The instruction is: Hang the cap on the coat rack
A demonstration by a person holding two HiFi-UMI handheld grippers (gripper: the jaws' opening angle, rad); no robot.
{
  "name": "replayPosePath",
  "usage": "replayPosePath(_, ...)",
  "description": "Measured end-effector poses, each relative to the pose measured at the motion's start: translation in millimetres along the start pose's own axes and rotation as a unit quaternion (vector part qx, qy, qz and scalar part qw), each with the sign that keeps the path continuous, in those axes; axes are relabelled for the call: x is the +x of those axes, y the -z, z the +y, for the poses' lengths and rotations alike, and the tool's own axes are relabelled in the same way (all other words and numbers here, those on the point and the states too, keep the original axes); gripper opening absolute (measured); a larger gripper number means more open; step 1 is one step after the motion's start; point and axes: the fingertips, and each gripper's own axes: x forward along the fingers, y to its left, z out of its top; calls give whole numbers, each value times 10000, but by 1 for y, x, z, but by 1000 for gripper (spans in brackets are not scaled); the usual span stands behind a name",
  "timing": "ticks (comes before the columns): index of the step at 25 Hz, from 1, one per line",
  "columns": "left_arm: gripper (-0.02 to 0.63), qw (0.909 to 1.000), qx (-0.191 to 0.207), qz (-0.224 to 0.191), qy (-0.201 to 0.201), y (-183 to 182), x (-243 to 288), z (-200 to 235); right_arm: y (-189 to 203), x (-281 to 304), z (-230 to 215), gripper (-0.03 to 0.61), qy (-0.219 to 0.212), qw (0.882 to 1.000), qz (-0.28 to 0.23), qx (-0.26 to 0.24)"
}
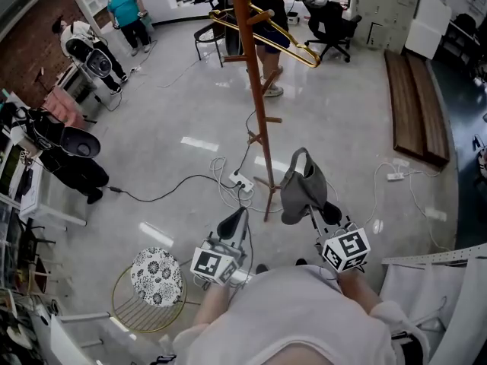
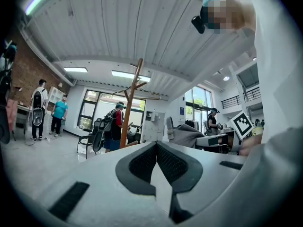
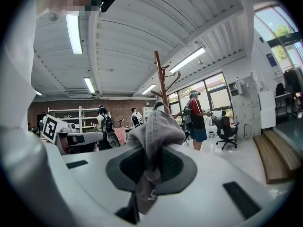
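Clamping the grey cap (image 1: 303,187) near the coat rack (image 1: 257,105), the right gripper (image 1: 320,213) holds it up (left gripper (image 1: 237,219) together, empty).

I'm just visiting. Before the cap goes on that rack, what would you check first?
1. Cap gripped by right tool: ok, jaws pinch its fabric.
2. Left tool free: ok, shut on nothing.
3. Coat rack upright ahead: ok.
4. Bare peg available: ok, low on the pole.
5. Floor at the rack's base: not ok, a power strip lies there.
6. Cap turned right for a peg: cannot tell.
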Motion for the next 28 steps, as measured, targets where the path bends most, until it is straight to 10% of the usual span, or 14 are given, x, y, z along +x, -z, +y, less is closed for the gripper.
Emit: replayPosePath(28, 9, 9999, 26, 84, -136, 2, 6, 7, 0, 62, -42, 40, -50, 9994, 131, -321)
